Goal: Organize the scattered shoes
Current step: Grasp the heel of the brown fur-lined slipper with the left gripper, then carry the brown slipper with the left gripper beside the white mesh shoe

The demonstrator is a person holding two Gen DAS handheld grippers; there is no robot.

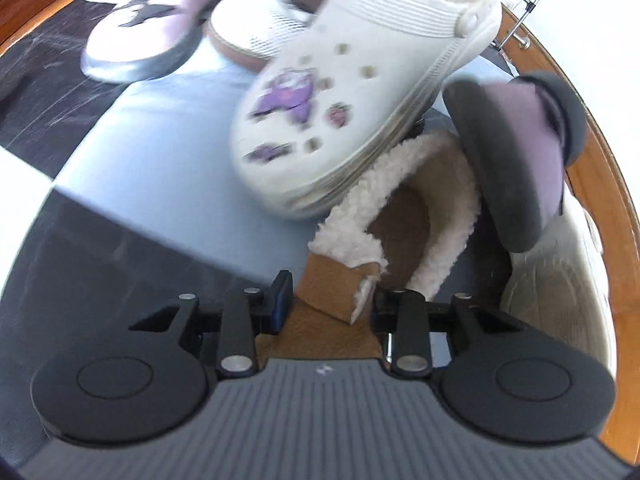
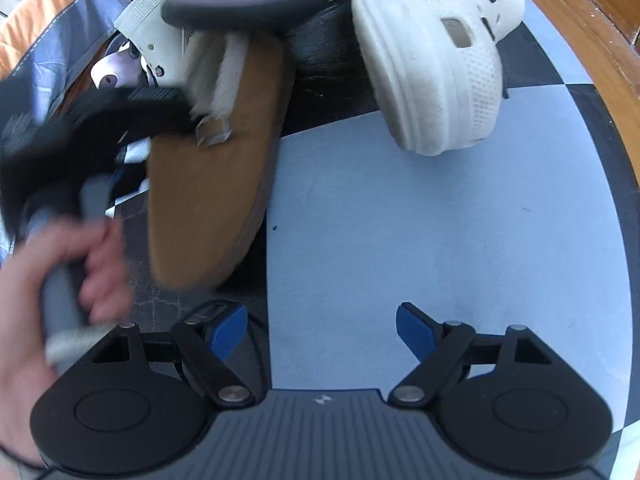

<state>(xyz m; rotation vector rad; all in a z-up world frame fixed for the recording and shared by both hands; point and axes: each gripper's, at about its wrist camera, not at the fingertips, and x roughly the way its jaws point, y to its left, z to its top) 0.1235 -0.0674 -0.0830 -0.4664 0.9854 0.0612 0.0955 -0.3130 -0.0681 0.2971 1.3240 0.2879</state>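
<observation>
Tan slipper (image 1: 384, 236) pinched in my left hand-held gripper (image 1: 328, 300); right one (image 2: 320, 334) gapes; shoes lie jumbled on the floor (image 2: 400, 220).

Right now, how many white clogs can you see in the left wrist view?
2: one clog with purple charms, top centre, resting on the fleece slipper; a second at the right edge, partly hidden. Others may be hidden.

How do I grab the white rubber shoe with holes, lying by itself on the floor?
Probably by its rounded toe. The white rubber clog with holes seems tipped sideways, toe nearest the open right gripper. Its ridged sole edge faces left and its top faces right. Come straight forward from the near side and pinch sole against top. Its heel opening is hidden.
</observation>
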